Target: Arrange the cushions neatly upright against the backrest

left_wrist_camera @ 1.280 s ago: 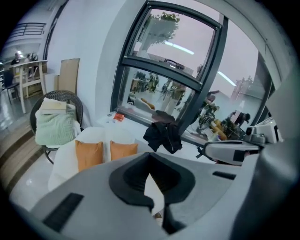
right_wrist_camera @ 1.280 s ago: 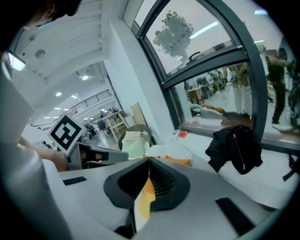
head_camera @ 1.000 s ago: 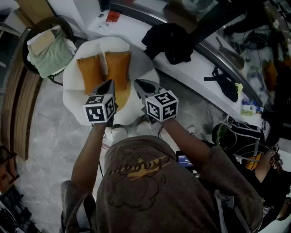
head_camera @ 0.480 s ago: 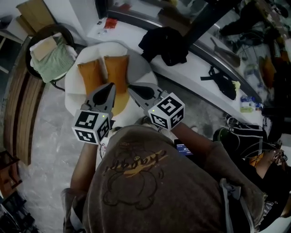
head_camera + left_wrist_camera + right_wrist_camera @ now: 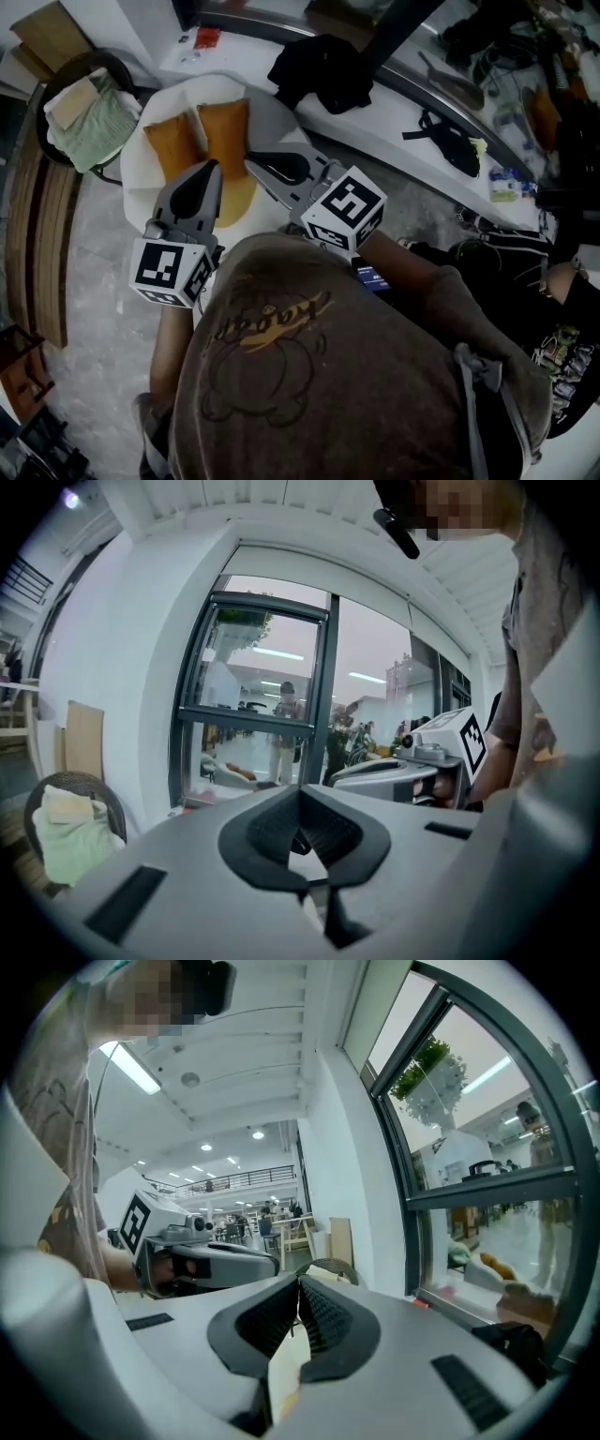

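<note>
The left hand-held gripper [image 5: 210,170] and the right hand-held gripper [image 5: 255,163] are held side by side before the chest, pointed forward and nearly level. Both pairs of jaws are closed, with nothing gripped. The left forearm [image 5: 165,349] and right forearm [image 5: 396,259] are bent.

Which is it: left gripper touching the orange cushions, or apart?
Apart: left gripper view shows the left gripper shut, empty, facing a window, no cushions near.

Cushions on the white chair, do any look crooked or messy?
No. Both orange cushions stand upright, side by side, against the white chair's backrest. Only the black clothes heaped on the ledge beside it look messy.
</note>
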Action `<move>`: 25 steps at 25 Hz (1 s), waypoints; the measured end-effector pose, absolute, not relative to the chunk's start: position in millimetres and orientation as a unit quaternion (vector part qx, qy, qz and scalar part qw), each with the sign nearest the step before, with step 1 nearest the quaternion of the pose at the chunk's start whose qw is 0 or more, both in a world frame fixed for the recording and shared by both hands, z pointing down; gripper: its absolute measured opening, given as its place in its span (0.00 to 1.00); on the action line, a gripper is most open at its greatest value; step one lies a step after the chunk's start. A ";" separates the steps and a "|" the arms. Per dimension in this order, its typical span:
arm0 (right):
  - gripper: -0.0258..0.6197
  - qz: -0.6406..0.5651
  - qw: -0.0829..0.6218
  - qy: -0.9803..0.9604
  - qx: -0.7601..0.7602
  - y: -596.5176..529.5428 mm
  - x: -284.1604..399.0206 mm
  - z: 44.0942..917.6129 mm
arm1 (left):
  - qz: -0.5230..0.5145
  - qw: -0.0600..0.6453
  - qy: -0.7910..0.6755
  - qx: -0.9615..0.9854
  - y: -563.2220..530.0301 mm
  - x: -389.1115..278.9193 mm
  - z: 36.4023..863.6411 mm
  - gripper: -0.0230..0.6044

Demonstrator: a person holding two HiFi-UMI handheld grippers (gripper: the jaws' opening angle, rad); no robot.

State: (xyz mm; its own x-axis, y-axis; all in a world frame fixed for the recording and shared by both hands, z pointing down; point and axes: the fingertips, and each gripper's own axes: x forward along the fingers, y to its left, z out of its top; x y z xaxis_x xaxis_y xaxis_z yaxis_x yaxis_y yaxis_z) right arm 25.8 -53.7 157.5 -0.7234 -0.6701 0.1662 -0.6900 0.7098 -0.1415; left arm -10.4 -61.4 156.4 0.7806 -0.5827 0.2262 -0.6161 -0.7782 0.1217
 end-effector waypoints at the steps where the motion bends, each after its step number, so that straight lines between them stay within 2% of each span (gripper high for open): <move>1: 0.07 0.096 0.052 -0.924 0.366 -53.6 24.5 158.2 | 0.089 0.098 -0.319 0.939 -61.3 -11.3 159.3 0.04; 25: 0.07 0.107 0.070 -0.945 0.300 -47.2 14.0 173.6 | 0.099 0.138 -0.321 0.932 -60.0 -19.1 190.8 0.04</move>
State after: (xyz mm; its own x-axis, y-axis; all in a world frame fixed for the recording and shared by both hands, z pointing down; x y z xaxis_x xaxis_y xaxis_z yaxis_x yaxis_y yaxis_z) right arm 14.0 -47.2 173.6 -0.8098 -0.5525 0.1974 -0.5826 0.7967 -0.1605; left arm -19.1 -60.0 190.8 0.7739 -0.5715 0.2728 -0.6261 -0.7553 0.1937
